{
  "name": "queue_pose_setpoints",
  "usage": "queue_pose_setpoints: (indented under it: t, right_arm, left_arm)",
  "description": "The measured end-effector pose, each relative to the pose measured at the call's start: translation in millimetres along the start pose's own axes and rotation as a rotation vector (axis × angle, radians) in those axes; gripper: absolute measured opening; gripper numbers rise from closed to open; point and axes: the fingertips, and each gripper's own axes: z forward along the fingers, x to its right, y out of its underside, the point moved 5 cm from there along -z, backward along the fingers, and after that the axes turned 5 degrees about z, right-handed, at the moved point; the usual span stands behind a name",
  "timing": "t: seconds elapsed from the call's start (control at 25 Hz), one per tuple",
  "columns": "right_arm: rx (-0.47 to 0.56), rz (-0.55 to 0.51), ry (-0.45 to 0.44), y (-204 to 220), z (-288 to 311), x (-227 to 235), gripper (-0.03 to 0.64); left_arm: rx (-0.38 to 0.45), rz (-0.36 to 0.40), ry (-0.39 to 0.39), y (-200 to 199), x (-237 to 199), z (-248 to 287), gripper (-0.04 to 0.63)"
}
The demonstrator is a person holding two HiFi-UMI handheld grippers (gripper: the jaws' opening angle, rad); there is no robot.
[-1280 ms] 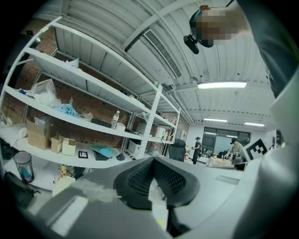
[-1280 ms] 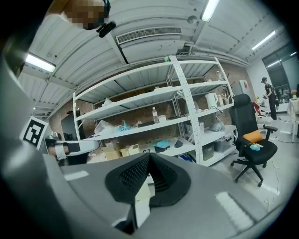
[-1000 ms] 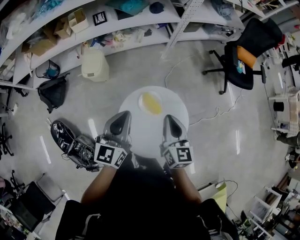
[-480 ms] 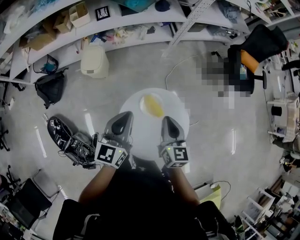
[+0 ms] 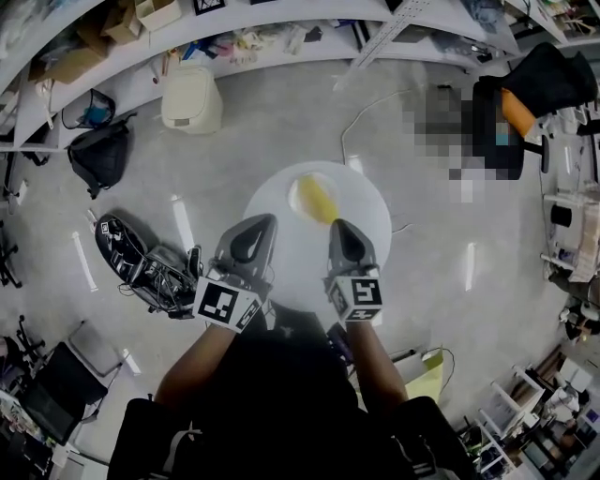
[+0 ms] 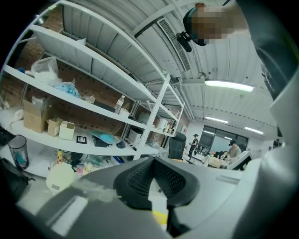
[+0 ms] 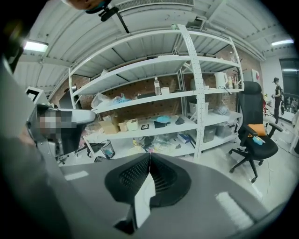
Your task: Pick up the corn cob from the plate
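Table: we are looking steeply down on a round white table (image 5: 370, 211) that is standing on the grey floor (image 5: 281, 131)
Plate: a white plate (image 5: 294, 190) is sitting on the far half of the table
Corn cob: the yellow corn cob (image 5: 319, 200) is lying on the plate, on the far half of the table, and nothing is touching it
Left claw: we are holding the left claw (image 5: 262, 223) at the near left edge of the table; in the left gripper view its jaws are meeting at their tips, so it is closed and gripping nothing
Right claw: we are holding the right claw (image 5: 339, 226) over the near right part of the table, its tip showing just short of the plate in the head view; in the right gripper view its jaws are pressing together with nothing between them
Marker cubes: the left cube (image 5: 225, 305) and the right cube (image 5: 357, 297) are showing at the near edge of the table, one behind each claw
Height: we are not able to tell how high above the table either claw is hanging
Surroundings: white shelves (image 5: 281, 19) are running along beyond the table, a beige bin (image 5: 190, 98) is standing on the floor beyond the table to the left, a black bag (image 5: 98, 155) is lying further left of it, and a black office chair (image 5: 553, 75) is standing well to the right of the table
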Motion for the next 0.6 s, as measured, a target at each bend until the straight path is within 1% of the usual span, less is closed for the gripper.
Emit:
queue_pose_setpoints:
  t: [0.2,0.48,0.6]
  right_arm:
    - [-0.039,-0.019,-0.006,11.0,18.0,5.9,0.014]
    - [-0.083,-0.054,-0.008,27.0,35.4,14.7,0.051]
    - [-0.118,-0.055,-0.008,36.0,43.2,19.8,0.063]
  left_arm:
    - [-0.009,-0.012,-0.011,10.2,-10.0,5.5,0.002]
    - [-0.027,-0.028,-0.012,21.3,-18.9,14.6,0.002]
    - [-0.035,-0.031,-0.012,26.6,-21.5,18.9,0.002]
